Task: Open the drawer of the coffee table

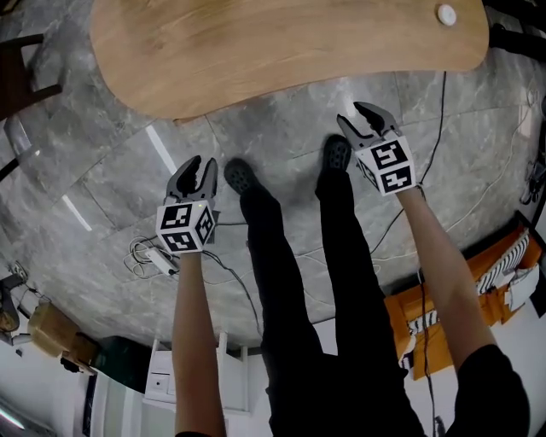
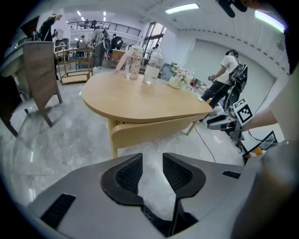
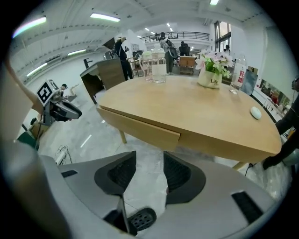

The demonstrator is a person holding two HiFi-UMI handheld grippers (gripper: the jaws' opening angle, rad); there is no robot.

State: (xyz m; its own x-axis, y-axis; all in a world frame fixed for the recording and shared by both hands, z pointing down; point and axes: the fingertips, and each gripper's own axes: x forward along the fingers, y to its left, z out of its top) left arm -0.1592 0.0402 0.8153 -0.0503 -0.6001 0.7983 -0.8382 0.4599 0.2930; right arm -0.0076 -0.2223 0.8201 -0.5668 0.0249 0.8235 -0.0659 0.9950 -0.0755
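Note:
A light wooden coffee table (image 1: 281, 47) with a rounded top stands ahead of the person's feet. Its drawer front (image 3: 140, 127) runs flush along the near edge in the right gripper view and is closed; from the left gripper view the drawer front (image 2: 154, 130) curves under the top. My left gripper (image 1: 198, 173) hangs over the floor short of the table, jaws apart and empty. Off to the right, my right gripper (image 1: 364, 119) is also open and empty, just short of the table edge. Neither touches the table.
On the tabletop stand glass jars (image 3: 159, 67), a flower pot (image 3: 211, 77), a bottle (image 3: 237, 74) and a white mouse (image 1: 446, 14). Cables and a power strip (image 1: 158, 259) lie on the grey stone floor at the left. A dark chair (image 2: 39, 79) stands left of the table.

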